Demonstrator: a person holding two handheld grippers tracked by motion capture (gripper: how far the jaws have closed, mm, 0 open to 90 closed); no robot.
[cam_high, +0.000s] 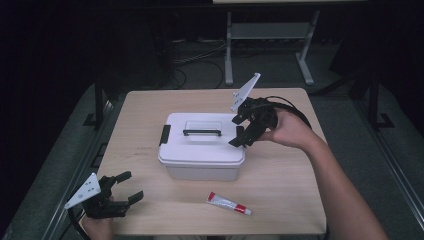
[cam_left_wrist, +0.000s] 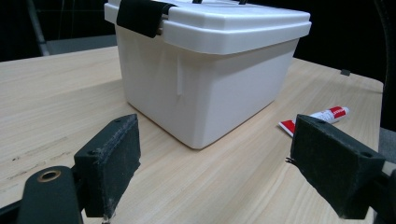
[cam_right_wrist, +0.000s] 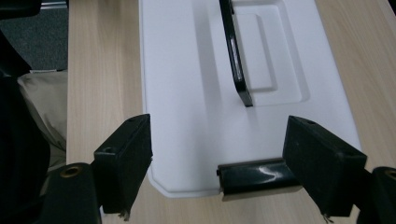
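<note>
Sitting closed near the middle of the wooden table (cam_high: 280, 175) is a white lidded storage box (cam_high: 200, 150), its black carry handle (cam_high: 202, 132) lying flat in the recess of the lid (cam_right_wrist: 187, 93). A black latch (cam_right_wrist: 254, 178) on the box's near end is lying just in front of the right gripper (cam_high: 239, 131), which is hovering at that end with its jaws spread wide and gripping nothing. In the right gripper view one jaw is standing right beside the latch, seemingly against it, while the other is hanging past the lid's corner, over bare wood. The person's right hand (cam_high: 290, 129) is holding this gripper tilted down toward the lid. A second black latch (cam_high: 164, 135) is sitting on the box's far end, away from this gripper.

Resting low at the table's near left corner, well apart from the box, is the left gripper (cam_high: 124, 187), its jaws also spread wide and empty. Seen along its jaws, the box is standing ahead, slightly left of centre, and a red-and-white tube (cam_left_wrist: 315, 119) is lying on the wood farther off to the right, near the right jaw's tip. Nothing is lying between this gripper and the box.
</note>
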